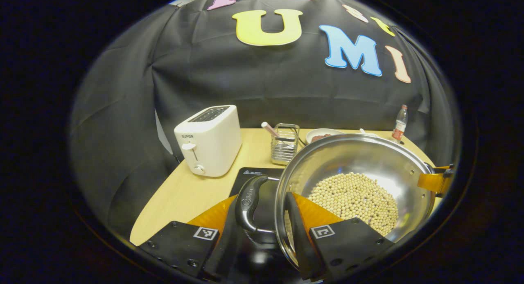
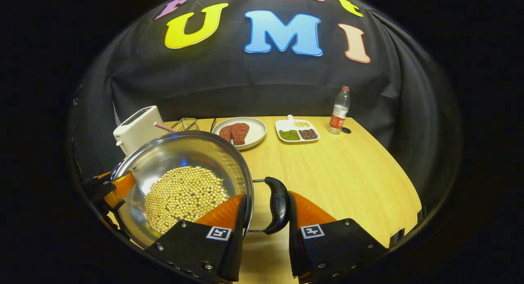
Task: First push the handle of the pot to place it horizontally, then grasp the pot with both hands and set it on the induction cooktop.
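Two-handed carry: I hold the pot of beans above the induction cooktop, left gripper and right gripper each pinching rim and side handle, so next I judge a level lowering.

A pale wooden worktop carries a white toaster at its back left, with a wire utensil rack just beside it and a black induction cooktop in front. Farther right along the back stand a round plate of reddish slices, a divided white dish of beans and a plastic bottle near the corner.
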